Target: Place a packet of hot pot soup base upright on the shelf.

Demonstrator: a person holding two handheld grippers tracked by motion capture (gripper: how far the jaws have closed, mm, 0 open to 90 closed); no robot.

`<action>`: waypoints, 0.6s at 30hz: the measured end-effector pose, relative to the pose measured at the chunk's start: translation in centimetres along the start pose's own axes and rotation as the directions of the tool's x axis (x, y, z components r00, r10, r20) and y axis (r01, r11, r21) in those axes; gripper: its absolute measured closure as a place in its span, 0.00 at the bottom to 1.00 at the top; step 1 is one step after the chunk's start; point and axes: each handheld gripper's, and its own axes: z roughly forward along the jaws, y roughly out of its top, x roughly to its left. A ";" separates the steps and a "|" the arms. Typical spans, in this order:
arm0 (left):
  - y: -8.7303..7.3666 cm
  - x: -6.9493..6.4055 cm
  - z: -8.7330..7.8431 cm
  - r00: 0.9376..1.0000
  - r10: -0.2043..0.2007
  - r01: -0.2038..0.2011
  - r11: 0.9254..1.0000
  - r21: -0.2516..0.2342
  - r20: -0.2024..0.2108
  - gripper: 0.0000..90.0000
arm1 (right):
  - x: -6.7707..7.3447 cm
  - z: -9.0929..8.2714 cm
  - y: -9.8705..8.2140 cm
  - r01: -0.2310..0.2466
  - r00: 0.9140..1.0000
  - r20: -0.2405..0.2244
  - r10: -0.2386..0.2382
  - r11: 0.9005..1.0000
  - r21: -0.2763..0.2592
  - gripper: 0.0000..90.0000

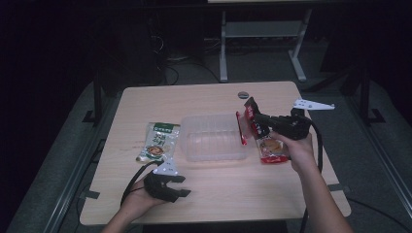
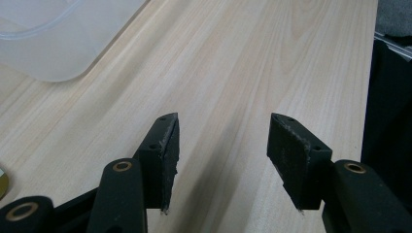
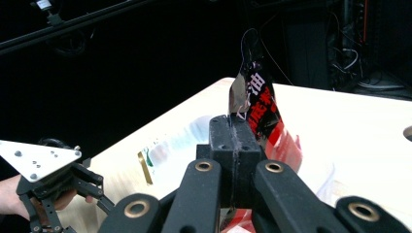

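The clear plastic tub (image 1: pixel 214 138) is the landmark: rectangular, thin-walled, translucent, with rounded corners, lying on the pale wood-grain table (image 1: pixel 214 194); one tub, three snack packets. At the tub's right end the right gripper (image 1: pixel 251 118) has its jaws pressed together on a glossy red packet (image 1: pixel 248 121), crinkled and shiny, held above the tub's right rim; in the right gripper view the packet (image 3: pixel 260 104) stands upright from the pinched pads. Just right of the tub a second red packet (image 1: pixel 272 150) lies flat on the wood, under the right hand; just left of the tub lies one green-and-white packet (image 1: pixel 159 141), flat and rectangular. Toward the near edge from the tub, the left gripper (image 1: pixel 180 186) rests low with its jaws spread and nothing between them; bare wood lies ahead of its pads (image 2: pixel 170 145). The near strip of table in front of the tub is open; the far strip holds one small round grommet (image 1: pixel 243 94).
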 end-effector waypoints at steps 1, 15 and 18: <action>0.0 0.0 0.0 1.000 -0.003 0.003 1.000 0.000 0.001 0.50 | -0.1 0.0 -0.1 -0.003 1.000 0.007 0.003 1.000 0.004 1.00; 0.0 -0.1 0.2 1.000 -0.004 0.004 1.000 0.006 0.005 0.50 | -0.7 0.5 -1.0 -0.007 0.999 0.033 0.005 0.999 0.044 1.00; 0.0 -0.1 0.1 1.000 0.001 -0.001 1.000 0.009 0.007 0.50 | -0.6 0.7 -1.1 -0.005 0.999 0.041 0.003 0.998 0.055 1.00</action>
